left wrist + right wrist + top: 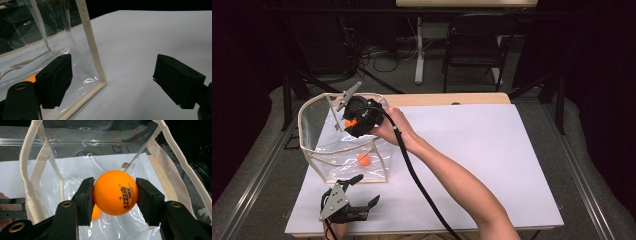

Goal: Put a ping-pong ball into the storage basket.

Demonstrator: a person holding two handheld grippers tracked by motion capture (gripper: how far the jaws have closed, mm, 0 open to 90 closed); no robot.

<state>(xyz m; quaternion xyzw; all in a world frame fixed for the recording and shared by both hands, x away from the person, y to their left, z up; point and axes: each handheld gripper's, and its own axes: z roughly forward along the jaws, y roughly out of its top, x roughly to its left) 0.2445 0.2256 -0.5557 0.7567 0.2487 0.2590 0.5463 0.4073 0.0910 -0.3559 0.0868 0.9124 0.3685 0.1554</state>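
An orange ball [115,193] is pinched between the right gripper's [115,195] jaws, pads pressed on both sides, and it's held just above the open top of the clear bag [312,120]. A second ball [363,159] is seen lying on the bag's bottom. The left gripper [112,80] is parked on the white table [492,150] just beside the bag's near corner, jaws spread wide with nothing gripped.

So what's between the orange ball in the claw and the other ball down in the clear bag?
Nothing: in the right gripper view the held ball hangs in the right gripper above the second ball on the bag's floor.
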